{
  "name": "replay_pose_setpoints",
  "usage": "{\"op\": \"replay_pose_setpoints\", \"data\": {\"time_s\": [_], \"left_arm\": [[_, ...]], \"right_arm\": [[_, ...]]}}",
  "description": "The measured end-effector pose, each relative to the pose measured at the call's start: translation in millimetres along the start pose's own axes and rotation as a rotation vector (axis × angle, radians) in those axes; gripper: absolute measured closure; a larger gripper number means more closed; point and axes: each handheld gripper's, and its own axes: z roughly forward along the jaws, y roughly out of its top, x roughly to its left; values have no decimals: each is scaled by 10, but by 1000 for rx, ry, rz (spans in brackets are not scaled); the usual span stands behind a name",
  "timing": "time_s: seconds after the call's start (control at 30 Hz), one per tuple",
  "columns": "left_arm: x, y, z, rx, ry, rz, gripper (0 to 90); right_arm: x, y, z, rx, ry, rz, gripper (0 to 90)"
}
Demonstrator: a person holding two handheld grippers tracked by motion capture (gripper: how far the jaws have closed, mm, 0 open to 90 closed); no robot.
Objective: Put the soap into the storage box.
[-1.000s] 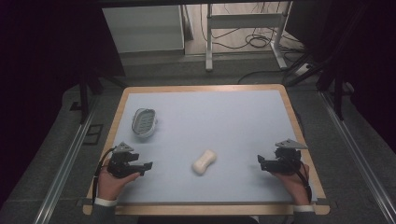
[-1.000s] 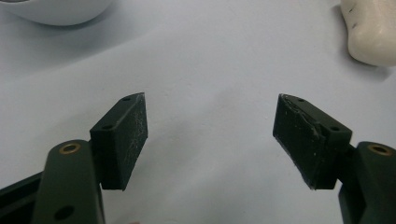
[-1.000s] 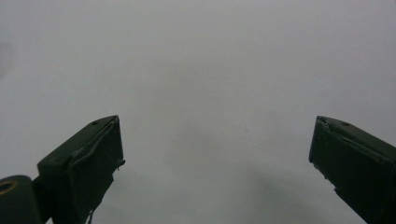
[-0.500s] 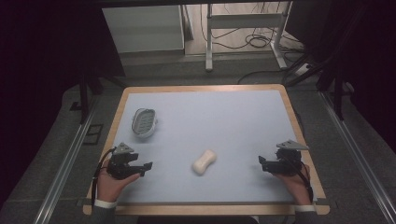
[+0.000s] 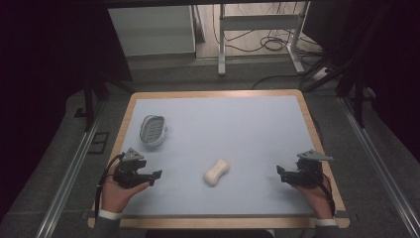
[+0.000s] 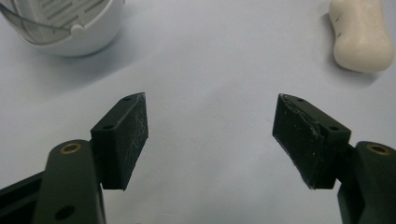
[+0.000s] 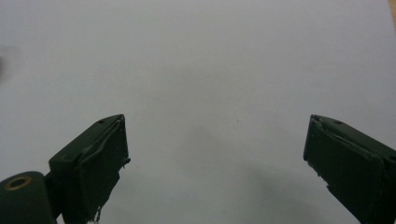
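A cream, bone-shaped bar of soap point(image 5: 217, 172) lies near the table's front middle; the left gripper view has the soap point(image 6: 360, 38) at its top right. A white oval soap dish point(image 5: 151, 130) with a slotted grey insert sits at the left, and the dish point(image 6: 65, 25) is at the top left of the left gripper view. My left gripper point(image 5: 156, 176) rests low at the front left, open, with bare table between its jaws. At the front right my right gripper point(image 5: 279, 172) is open too, holding nothing.
The pale blue table top point(image 5: 233, 129) has a wooden rim point(image 5: 214, 93). Beyond the far edge stand a metal frame point(image 5: 257, 29) with cables on the floor and a white cabinet point(image 5: 151, 29). Metal rails point(image 5: 69, 173) run along both sides.
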Motion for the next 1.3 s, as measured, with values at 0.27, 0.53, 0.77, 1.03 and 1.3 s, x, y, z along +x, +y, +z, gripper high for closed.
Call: {"op": "replay_pose_setpoints", "data": {"time_s": [0.27,0.53,0.77,1.03,1.3], "left_arm": [[-80,162,-80,17,-7,19,264],[-133,282,-36,41,-21,35,261],[-239,384,1,49,-26,64,258],[-363,497,53,67,-29,95,260],[-503,627,184,100,-48,121,264]], "right_arm": [[1,-8,-14,3,-5,-24,66],[-50,-23,-12,12,-30,8,66],[-34,-26,-3,23,-27,0,66],[-39,-31,-1,22,-22,4,66],[-51,-31,-16,21,-15,14,66]]}}
